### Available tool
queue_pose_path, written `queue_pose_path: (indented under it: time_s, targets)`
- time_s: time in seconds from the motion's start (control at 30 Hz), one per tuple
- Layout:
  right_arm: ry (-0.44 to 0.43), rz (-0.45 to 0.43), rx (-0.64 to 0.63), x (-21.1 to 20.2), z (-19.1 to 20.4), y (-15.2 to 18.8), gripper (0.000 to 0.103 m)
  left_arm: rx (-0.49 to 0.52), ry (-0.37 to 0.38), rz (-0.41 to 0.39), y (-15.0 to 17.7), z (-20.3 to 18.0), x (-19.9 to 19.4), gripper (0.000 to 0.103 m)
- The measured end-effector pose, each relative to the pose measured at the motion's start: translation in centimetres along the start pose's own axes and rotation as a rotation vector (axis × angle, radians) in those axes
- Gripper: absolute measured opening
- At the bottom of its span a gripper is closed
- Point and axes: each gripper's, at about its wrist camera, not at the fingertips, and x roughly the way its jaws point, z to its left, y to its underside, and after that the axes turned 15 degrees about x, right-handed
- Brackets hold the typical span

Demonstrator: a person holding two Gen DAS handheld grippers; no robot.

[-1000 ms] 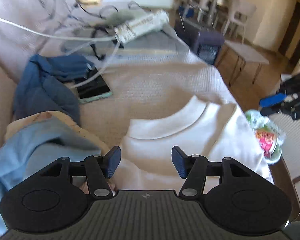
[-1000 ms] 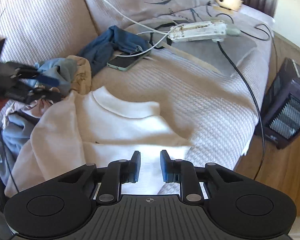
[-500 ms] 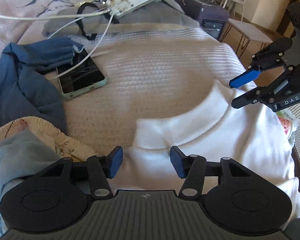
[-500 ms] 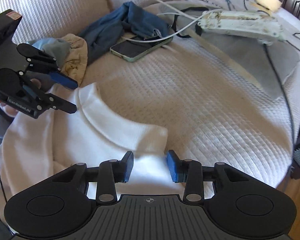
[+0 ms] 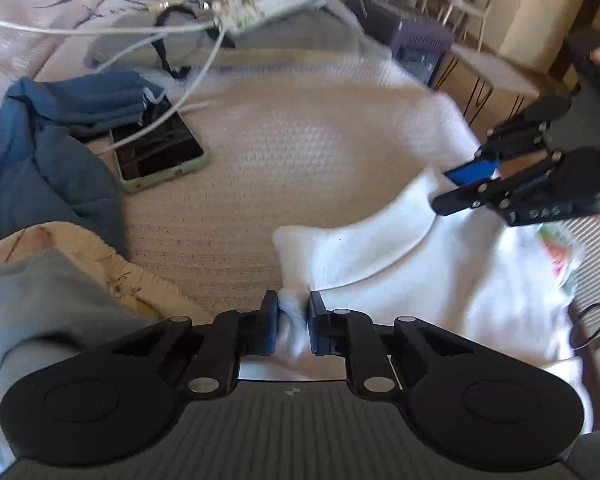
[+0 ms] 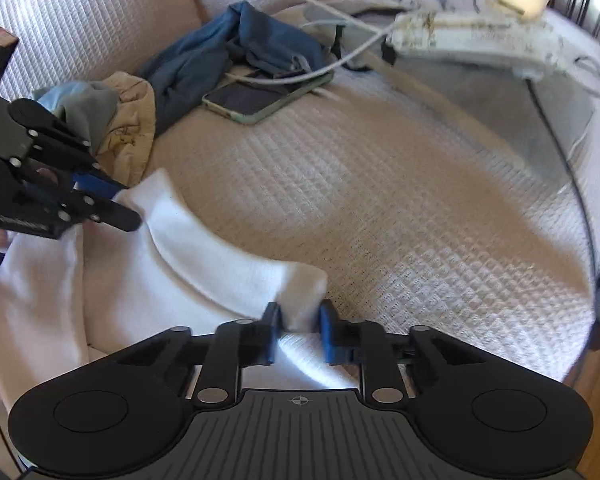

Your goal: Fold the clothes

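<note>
A: State the position of the garment.

B: The white sweater (image 5: 440, 280) lies flat on the textured cream cover (image 6: 400, 208) of a sofa, collar (image 6: 204, 248) pointing away from both cameras. It occupies the near edge of the seat.

A: Condition of the left tool?

B: The left tool (image 5: 293, 322) is closing, and its blue pads pinch a bunched fold of white fabric at the shoulder beside the collar. The fabric is visibly squeezed between the pads.

A: And the right tool?

B: The right tool (image 6: 299, 330) is also closing. A corner of the sweater at the opposite end of the collar sits between its pads, gathered into a raised lump. In the left wrist view the same tool appears at the sweater's far shoulder, angled downward.

A: List surrounding items.

B: Just beyond the sweater, on the left: a light blue garment (image 5: 40, 312) over a beige garment (image 6: 134, 136), touching each other. Behind those lies a crumpled dark blue garment (image 6: 228, 56). A phone (image 6: 260, 98) in a pale green case rests screen-up against it, with a white cable (image 6: 340, 56) crossing over it. Farther back, a white power strip (image 6: 472, 40) sits on a grey cushion (image 6: 520, 108). A dark heater (image 5: 416, 48) stands on the wooden floor past the sofa end.
</note>
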Motion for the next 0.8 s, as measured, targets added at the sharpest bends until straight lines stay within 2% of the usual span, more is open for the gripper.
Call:
queue_pose_path:
  time_s: [0.2,0.4,0.57,0.8]
  targets:
    - [0.113,-0.078,-0.010,-6.4,4.0,1.7,0.014,0.004,0.034,-0.090,0.6,-3.0,-7.7,0.013]
    - [0.115,-0.063,-0.045,-14.4,8.3,4.5,0.014,0.092,-0.014,-0.162,2.9,-7.8,-14.8,0.013]
    - [0.145,-0.087,-0.046,-19.0,11.0,7.6,0.010,0.116,-0.037,-0.219,5.5,-11.0,-18.6,0.013]
    - [0.185,-0.090,-0.059,-22.5,15.2,12.8,0.010,0.131,0.012,-0.255,11.0,-14.8,-22.5,0.013]
